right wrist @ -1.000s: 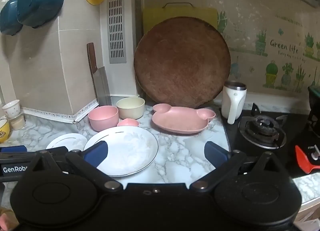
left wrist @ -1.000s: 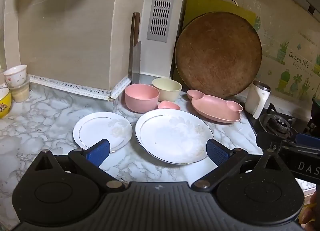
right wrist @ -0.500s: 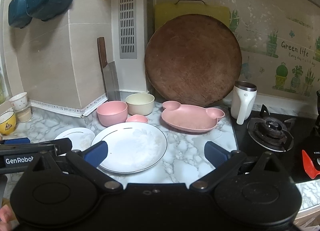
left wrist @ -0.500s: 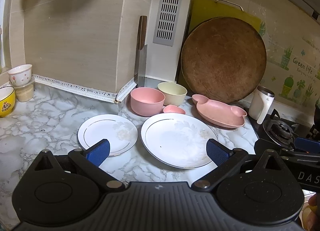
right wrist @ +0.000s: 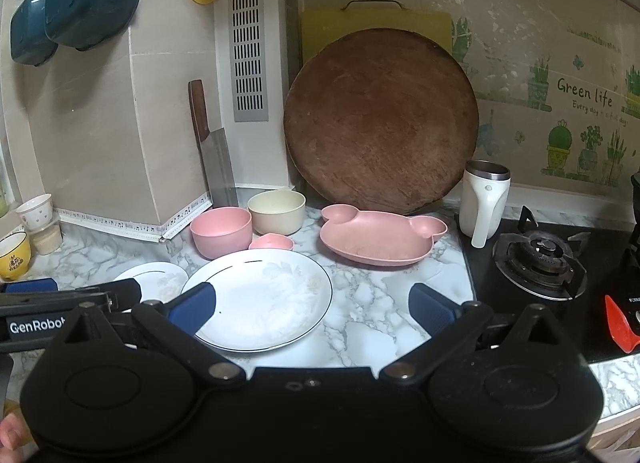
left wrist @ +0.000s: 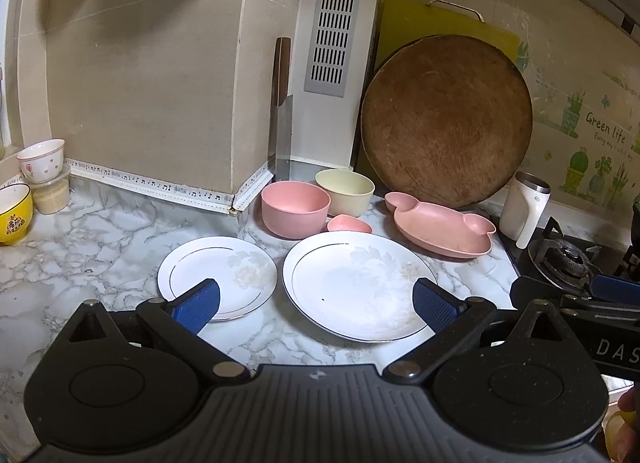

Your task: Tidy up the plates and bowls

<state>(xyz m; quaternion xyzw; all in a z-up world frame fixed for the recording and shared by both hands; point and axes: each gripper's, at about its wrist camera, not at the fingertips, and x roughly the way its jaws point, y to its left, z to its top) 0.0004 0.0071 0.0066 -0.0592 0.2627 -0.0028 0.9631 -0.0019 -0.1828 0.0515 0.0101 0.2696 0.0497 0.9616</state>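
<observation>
The big plate (left wrist: 358,285) lies near the counter's front edge with the small plate (left wrist: 218,277) just left of it, the pink bowl (left wrist: 295,208), cream bowl (left wrist: 345,191) and pink dish (left wrist: 440,227) behind toward the wall. Over the last second I pull both views back and up, nothing touched, so sorting has not begun. My left gripper (left wrist: 316,305) and right gripper (right wrist: 312,309) both gape empty; only the right view shows the burner (right wrist: 540,261) whole and the red tool (right wrist: 618,323).

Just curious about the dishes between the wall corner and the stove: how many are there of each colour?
White: 2, the small plate and the large plate.
Pink: 3, the bowl, the little dish and the eared plate.
Cream: 1, the bowl.
Total: 6.
</observation>
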